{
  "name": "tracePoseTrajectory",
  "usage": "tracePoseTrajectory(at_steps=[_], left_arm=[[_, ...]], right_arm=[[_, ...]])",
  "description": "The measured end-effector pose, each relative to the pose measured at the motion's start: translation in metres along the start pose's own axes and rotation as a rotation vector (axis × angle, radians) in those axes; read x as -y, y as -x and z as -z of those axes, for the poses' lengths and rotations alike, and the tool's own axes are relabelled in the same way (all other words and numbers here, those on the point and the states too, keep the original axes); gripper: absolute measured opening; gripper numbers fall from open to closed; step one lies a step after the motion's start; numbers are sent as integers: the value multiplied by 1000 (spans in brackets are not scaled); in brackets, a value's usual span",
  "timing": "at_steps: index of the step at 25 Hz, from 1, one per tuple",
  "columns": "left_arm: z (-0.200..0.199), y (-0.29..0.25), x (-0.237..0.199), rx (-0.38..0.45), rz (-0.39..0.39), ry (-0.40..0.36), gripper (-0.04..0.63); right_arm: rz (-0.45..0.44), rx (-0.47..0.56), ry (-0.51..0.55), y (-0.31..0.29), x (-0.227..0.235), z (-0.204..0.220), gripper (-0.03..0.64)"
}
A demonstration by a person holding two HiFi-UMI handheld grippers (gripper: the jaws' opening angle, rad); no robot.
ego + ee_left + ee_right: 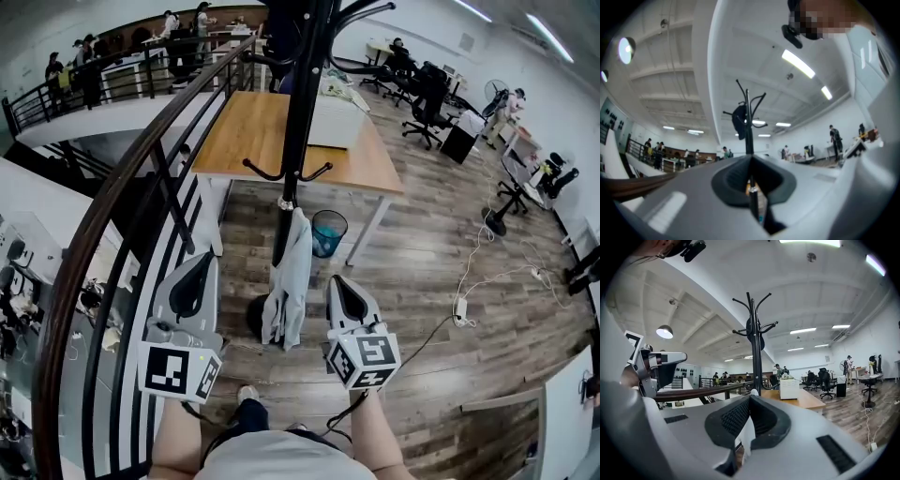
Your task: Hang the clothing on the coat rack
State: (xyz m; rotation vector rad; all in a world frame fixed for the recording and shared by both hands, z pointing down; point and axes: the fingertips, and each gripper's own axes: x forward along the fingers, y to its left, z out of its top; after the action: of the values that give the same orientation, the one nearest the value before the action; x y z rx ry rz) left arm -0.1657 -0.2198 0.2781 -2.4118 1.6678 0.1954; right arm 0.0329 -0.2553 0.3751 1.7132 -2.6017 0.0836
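A: Where's the clothing (289, 281) rn?
B: Hanging long & limp right beside the coat rack (302, 112) pole, btwn the two tongs. Top end reaches up near the lower hooks (319, 172); can't tell what carries it.
A: Tongs?
B: Right gripper (337, 281) is clenched w/ a thin pale fold of the clothing pinched in it; its own view shows cloth poking up btwn the pads. Left gripper (206, 258) is clamped too but on nothing, near the clothing, not touching.
A: What can go wrong?
B: Imo mainly the pinch: it's only an edge, so the garment's weight could drag it out on a lift & the lot drops by the base. One-point hold also means no open collar to set over a hook, so it may slide off. And the lower hooks stick out into the lift path; a snag there could tug the rack over
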Motion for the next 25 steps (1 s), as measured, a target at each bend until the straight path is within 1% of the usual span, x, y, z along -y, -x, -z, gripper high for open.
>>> tracePoseTrajectory(at_steps=[7,18,25], left_arm=[[-4,14,21,-1,-7,-2,9],[-5,30,53,-1,0,2,9],[-7,42,72,-4,-3,9,9]], right_arm=[[5,31,24,29,10,-16,0],[31,88,53,73,26,-33,0],[33,120,72,101,29,-41,0]])
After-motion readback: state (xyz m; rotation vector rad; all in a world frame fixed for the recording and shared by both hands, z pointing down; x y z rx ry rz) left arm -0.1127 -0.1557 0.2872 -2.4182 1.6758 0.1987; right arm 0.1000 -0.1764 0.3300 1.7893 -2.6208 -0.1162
